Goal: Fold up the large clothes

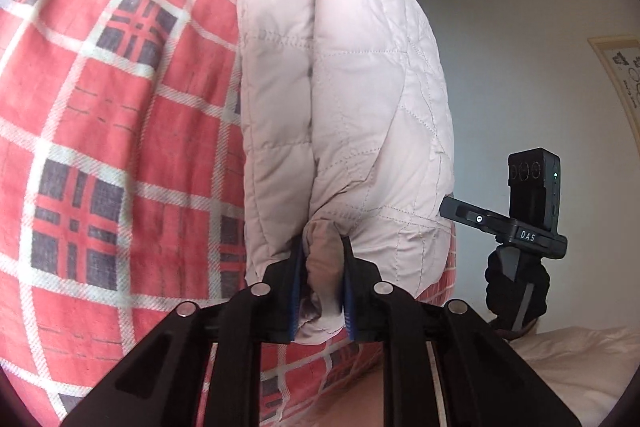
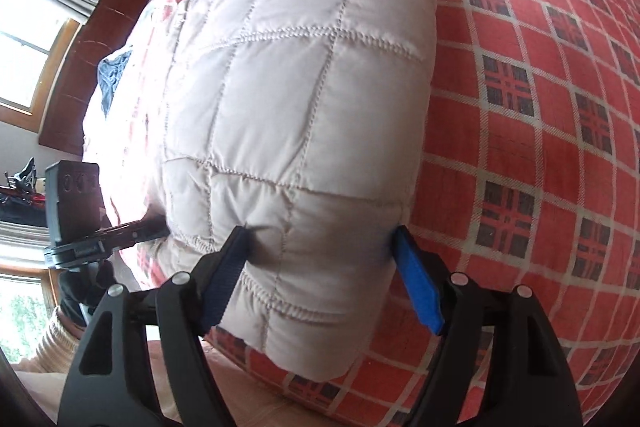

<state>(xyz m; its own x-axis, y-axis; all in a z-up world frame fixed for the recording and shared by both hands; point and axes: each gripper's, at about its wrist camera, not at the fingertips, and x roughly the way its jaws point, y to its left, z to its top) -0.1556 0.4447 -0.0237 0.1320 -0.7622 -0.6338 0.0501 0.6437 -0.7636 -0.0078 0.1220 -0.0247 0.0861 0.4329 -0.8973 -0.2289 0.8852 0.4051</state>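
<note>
Jacket [image 2: 280,99], pale and quilted, lies folded in 2 thick layers on the red plaid bed [image 2: 540,147]. The left gripper [image 1: 322,279] pinches a bunched edge between its jaws. The right gripper [image 2: 324,279] has its jaws spread wide around the jacket's padded end, pads touching it.

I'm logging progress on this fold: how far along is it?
Done: the pale quilted puffer jacket already lies doubled in thick layers on the red plaid bedspread. In hand: the left gripper pinches its edge; the right gripper straddles the bundle. Left: the final fold, then release.
</note>
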